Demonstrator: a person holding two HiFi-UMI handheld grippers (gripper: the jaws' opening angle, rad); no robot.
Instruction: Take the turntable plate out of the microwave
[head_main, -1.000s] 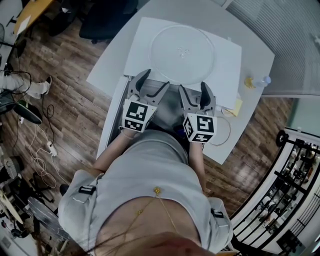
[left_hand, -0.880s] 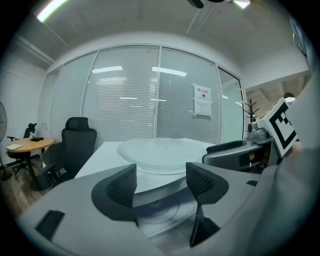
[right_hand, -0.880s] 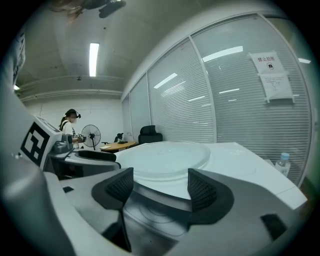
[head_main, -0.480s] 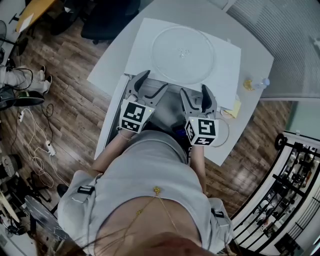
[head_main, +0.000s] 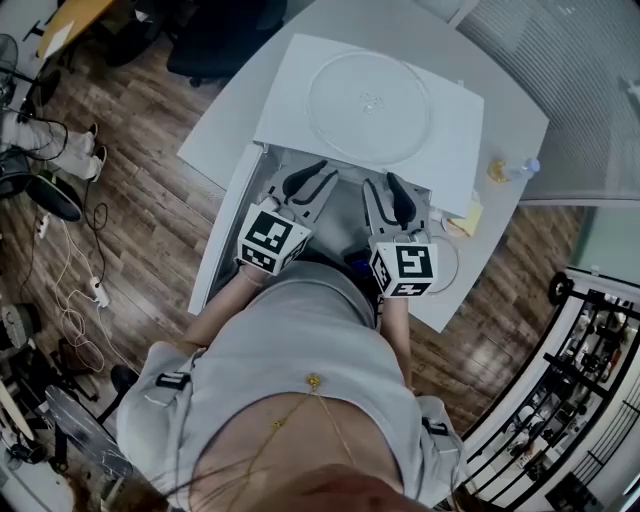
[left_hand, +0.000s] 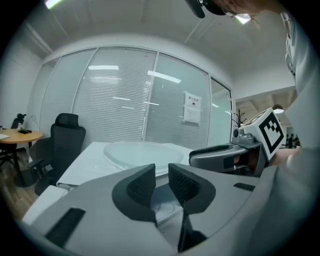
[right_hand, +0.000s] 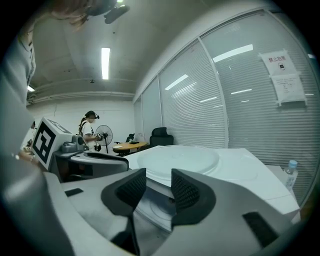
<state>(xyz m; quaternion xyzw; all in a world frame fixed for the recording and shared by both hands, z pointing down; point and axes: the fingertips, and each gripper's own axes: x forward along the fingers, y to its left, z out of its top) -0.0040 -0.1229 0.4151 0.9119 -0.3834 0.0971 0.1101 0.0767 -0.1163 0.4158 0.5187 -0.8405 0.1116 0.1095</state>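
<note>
The clear glass turntable plate (head_main: 370, 95) lies flat on top of the white microwave (head_main: 290, 85), also visible as plate (left_hand: 142, 152) and plate (right_hand: 177, 160). The microwave's front is open below it. My left gripper (head_main: 310, 185) and right gripper (head_main: 392, 200) sit side by side at the opening, below the plate and apart from it. Both pairs of jaws have just been closing. A narrow gap remains in the left gripper (left_hand: 161, 176) and in the right gripper (right_hand: 159, 184). Nothing is between either pair.
The microwave door (head_main: 225, 235) hangs open on the left. A small water bottle (head_main: 520, 165) and a yellow object (head_main: 497, 167) stand on the table at the right. A cable loop (head_main: 450, 262) lies near the table's front edge. An office chair (head_main: 215, 35) stands behind.
Both grippers have moved forward to the microwave opening and risen slightly. Each pair of jaws has gone from wide apart to a narrow gap, with nothing taken hold of.
</note>
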